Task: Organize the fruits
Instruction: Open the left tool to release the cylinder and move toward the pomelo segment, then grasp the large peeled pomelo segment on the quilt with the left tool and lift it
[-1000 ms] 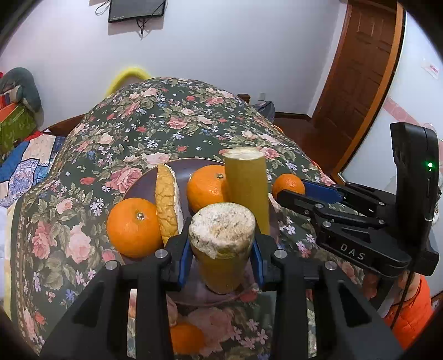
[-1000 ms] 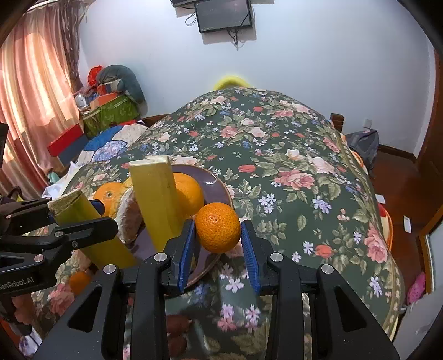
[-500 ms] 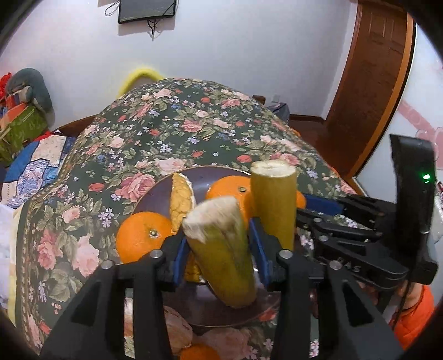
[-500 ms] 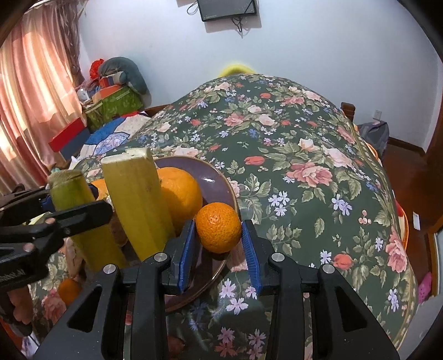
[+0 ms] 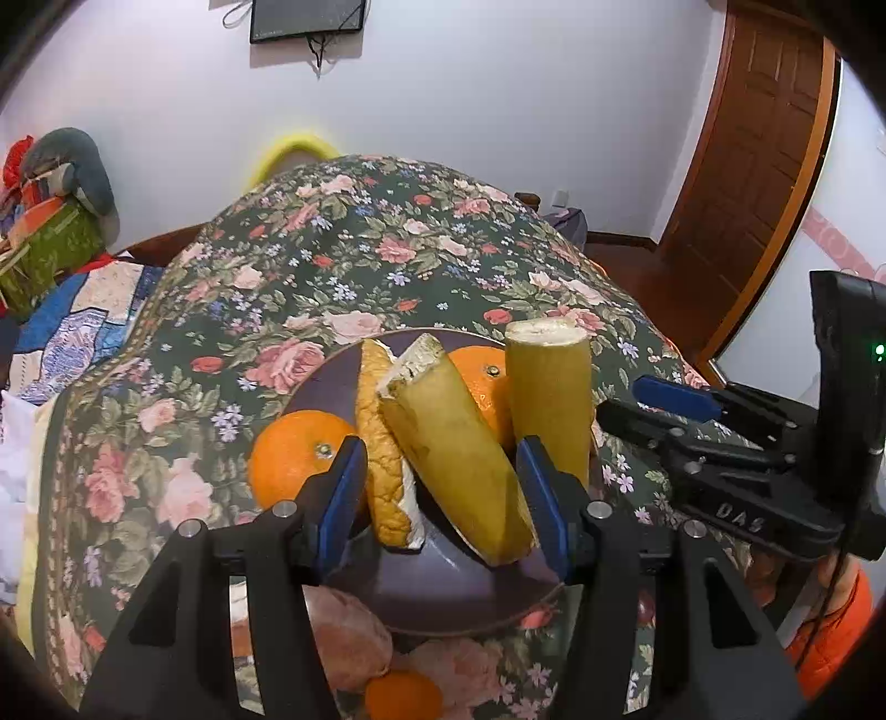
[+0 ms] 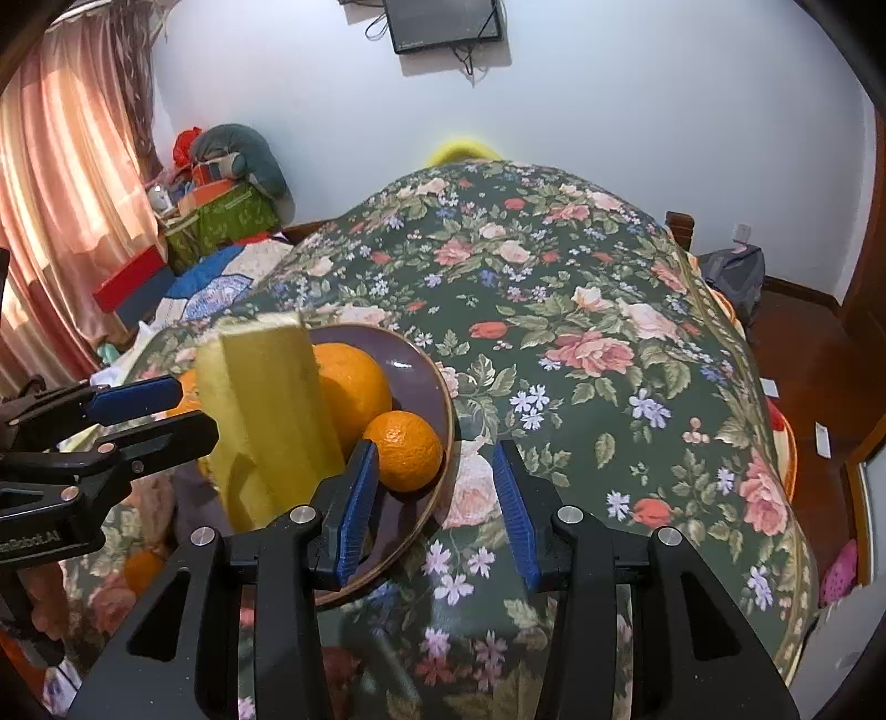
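The leaning sugarcane piece [image 5: 454, 459] tilts up and left on the purple plate [image 5: 443, 587], fibrous cut end uppermost, between the left gripper's [image 5: 443, 498] spread blue pads, untouched. A second sugarcane piece [image 5: 548, 399] stands upright beside it. Three smooth oranges: one left [image 5: 293, 459], one behind [image 5: 482, 382], a small one [image 6: 404, 448] at the rim. Right gripper [image 6: 432, 504] is released, over the floral worktop [image 6: 581, 343].

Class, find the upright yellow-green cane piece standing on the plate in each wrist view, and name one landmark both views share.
Left wrist view: the upright cane piece stands right of centre on the purple plate, beside the leaning cane piece.
Right wrist view: it fills the left of centre, before the large orange.
Shared landmark: the wall screen at top.
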`<move>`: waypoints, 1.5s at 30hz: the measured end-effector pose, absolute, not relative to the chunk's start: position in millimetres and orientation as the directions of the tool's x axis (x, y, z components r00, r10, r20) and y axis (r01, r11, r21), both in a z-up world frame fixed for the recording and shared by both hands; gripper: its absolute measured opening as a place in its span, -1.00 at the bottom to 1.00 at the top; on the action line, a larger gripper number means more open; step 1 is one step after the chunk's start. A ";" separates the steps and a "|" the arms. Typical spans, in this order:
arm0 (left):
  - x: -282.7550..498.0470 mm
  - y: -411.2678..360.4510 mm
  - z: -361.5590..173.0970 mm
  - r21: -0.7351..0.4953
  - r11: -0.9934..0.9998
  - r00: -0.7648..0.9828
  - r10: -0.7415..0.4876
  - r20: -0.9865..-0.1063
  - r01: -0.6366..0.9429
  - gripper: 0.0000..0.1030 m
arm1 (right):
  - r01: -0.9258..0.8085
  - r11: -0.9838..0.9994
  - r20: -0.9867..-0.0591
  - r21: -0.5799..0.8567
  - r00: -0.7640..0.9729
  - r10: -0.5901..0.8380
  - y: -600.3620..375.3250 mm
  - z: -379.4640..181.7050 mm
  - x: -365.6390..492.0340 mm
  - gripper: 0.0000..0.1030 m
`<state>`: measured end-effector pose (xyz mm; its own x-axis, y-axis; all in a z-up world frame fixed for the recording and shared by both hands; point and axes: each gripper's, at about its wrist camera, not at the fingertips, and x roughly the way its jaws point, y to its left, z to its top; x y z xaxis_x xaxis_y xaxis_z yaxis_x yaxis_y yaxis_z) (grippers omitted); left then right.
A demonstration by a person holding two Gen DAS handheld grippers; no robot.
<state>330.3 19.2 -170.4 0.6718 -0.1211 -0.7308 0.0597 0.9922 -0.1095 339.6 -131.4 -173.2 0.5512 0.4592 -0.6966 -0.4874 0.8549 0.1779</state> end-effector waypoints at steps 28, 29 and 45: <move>261.0 71.8 -191.3 -0.123 0.991 0.577 -0.076 -0.813 -0.043 0.55 | -0.493 0.856 -0.698 0.158 0.558 0.450 -133.1 -158.7 270.6 -0.11; 263.6 68.6 -195.9 -0.122 0.992 0.568 -0.080 -0.819 -0.036 0.55 | -0.493 0.856 -0.700 0.155 0.556 0.448 -132.5 -160.0 269.5 -0.11; 279.3 75.0 -224.4 -0.117 0.992 0.546 -0.067 -0.835 -0.057 0.08 | -0.493 0.845 -0.724 0.209 0.503 0.472 -134.2 -184.3 272.4 -0.11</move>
<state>279.3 75.0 -224.4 0.5456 -0.0675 -0.8353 -0.0566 0.9915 -0.1170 272.4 -134.2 -184.3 0.5034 0.4722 -0.7236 -0.4927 0.8448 0.2086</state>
